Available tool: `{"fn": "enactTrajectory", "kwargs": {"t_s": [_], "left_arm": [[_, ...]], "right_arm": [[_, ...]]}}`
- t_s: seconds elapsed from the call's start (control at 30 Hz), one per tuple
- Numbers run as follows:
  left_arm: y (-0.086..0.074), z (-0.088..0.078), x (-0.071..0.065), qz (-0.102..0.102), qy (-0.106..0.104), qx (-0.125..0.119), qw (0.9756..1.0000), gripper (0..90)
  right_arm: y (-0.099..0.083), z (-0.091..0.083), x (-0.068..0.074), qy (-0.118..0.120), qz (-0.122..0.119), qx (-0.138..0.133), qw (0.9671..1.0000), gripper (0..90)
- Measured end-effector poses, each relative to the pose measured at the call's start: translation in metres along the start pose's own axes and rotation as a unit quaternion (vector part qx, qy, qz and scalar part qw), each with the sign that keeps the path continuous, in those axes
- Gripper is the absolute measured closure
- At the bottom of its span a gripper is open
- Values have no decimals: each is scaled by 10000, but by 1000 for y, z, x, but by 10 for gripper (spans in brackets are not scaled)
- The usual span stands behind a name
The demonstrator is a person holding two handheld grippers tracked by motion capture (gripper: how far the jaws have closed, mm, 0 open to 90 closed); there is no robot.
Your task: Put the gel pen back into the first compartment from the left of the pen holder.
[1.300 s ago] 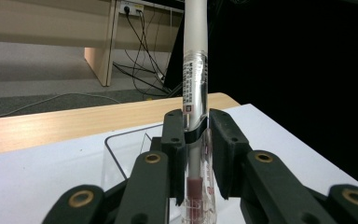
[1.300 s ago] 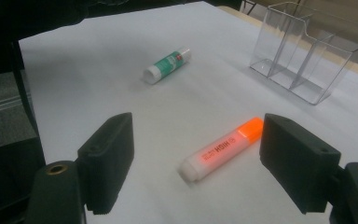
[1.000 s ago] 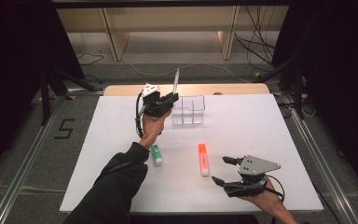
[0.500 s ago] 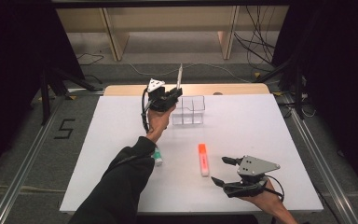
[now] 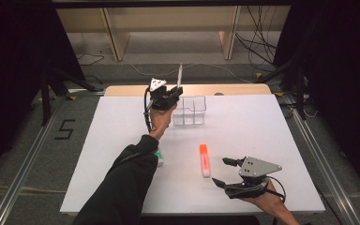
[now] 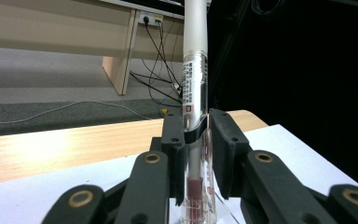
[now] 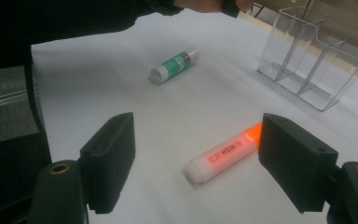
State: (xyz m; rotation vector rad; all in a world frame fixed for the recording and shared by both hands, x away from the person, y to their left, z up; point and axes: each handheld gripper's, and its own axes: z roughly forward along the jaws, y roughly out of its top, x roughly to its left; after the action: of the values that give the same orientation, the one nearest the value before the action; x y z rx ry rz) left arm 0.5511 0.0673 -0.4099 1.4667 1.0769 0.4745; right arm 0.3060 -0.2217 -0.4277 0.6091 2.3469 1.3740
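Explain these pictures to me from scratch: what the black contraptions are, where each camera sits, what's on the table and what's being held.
A person works at a white table with a hand-held two-fingered tool in each hand. The high view looks down from above the person. The other two cameras ride on the tools and look along their black fingers. The left gripper is shut on a pen, holding it upright beside the clear plastic organizer at the table's far side. The right gripper is open and holds nothing; the orange highlighter lies on the table just ahead of it. A green-labelled tube lies farther off, beside the person's left sleeve.
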Motion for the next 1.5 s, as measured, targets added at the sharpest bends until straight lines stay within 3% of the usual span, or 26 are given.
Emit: {"fn": "enactTrajectory", "kwargs": {"t_s": [0.63,1.5], "left_arm": [[-5,7,4,159,180,241,9994,759],[-12,13,6,214,306,312,9988,753]], "right_arm": [[0,0,0,26,-41,-29,10000,287],[1,-2,0,55,-74,-59,9999,300]]}}
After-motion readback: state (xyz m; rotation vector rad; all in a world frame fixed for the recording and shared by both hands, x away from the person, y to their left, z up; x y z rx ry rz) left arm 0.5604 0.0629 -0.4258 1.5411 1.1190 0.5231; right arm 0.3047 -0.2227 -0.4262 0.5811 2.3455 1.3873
